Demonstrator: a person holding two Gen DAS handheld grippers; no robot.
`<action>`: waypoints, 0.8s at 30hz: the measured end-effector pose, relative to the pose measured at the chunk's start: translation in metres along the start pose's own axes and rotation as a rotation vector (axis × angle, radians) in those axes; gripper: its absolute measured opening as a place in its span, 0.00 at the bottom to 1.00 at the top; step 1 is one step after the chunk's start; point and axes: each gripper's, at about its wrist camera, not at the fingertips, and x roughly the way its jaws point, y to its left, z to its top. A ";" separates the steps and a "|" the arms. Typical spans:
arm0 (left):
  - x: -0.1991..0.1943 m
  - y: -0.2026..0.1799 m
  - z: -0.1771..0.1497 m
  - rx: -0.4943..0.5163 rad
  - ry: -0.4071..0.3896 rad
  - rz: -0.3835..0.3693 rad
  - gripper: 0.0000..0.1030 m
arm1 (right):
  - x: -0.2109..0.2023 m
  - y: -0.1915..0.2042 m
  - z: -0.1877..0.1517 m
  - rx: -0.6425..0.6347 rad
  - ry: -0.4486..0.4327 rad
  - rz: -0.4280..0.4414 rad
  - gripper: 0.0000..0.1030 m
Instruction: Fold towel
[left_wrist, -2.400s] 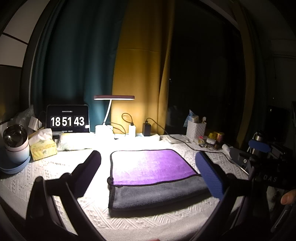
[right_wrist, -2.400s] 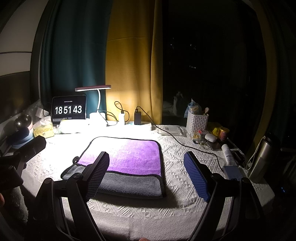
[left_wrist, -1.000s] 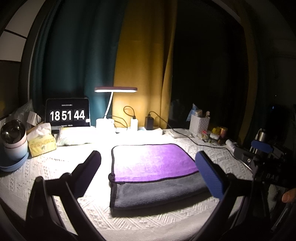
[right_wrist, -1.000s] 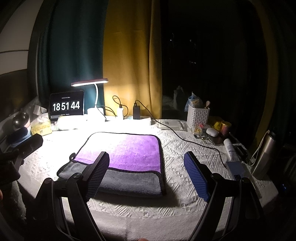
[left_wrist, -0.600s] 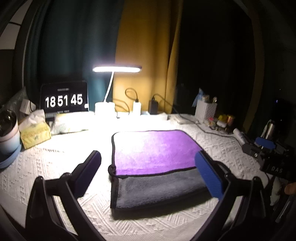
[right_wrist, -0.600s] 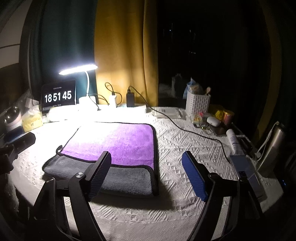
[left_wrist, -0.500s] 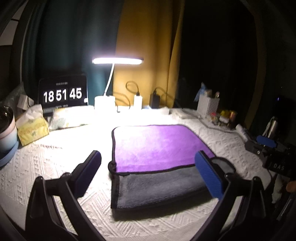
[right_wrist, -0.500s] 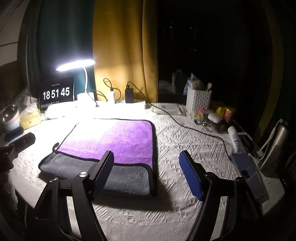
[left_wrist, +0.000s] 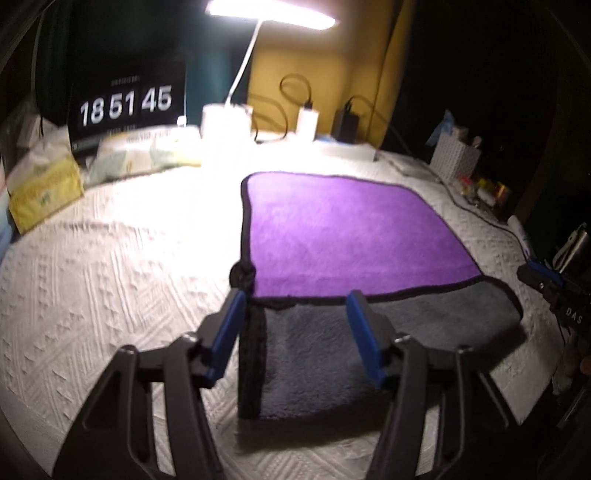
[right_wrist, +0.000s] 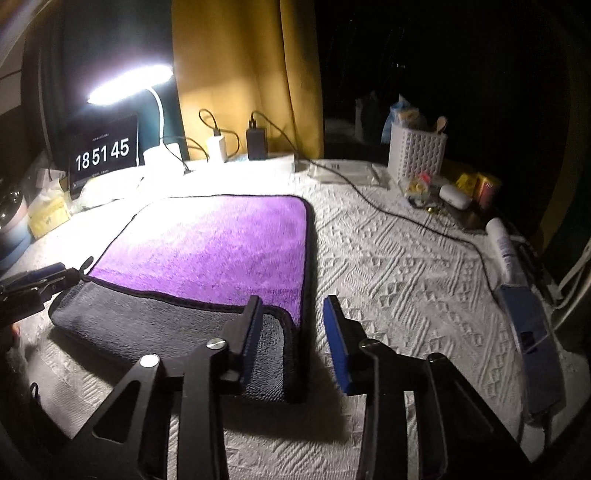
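Note:
The towel (left_wrist: 343, 229), purple on top with a grey side showing along its near edge, lies folded on the white patterned tablecloth (left_wrist: 110, 266). My left gripper (left_wrist: 295, 299) is open, its fingers either side of the towel's near left corner. My right gripper (right_wrist: 293, 301) is open over the towel's (right_wrist: 207, 243) near right corner, its left finger above the grey part. The right gripper (left_wrist: 546, 280) shows at the right edge of the left wrist view. The left gripper (right_wrist: 40, 277) shows at the left edge of the right wrist view.
A lit desk lamp (left_wrist: 273, 14) and a clock display (left_wrist: 125, 107) stand at the back. A tissue box (left_wrist: 44, 188) sits at the left. A white basket (right_wrist: 417, 151), cables (right_wrist: 406, 218), a tube (right_wrist: 506, 251) and a phone (right_wrist: 532, 332) lie at the right.
Both grippers have moved down and forward to the towel's near corners. Their fingers have narrowed from wide open. The clock went from 18 51 43 to 18 51 45.

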 end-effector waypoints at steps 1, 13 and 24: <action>0.003 0.001 -0.001 -0.005 0.013 0.001 0.53 | 0.004 -0.001 0.000 0.001 0.010 0.002 0.32; 0.015 0.002 -0.005 -0.010 0.072 0.042 0.29 | 0.035 -0.004 -0.009 0.007 0.101 0.041 0.29; 0.009 -0.002 -0.007 0.014 0.053 0.062 0.09 | 0.039 0.002 -0.012 -0.025 0.118 0.029 0.08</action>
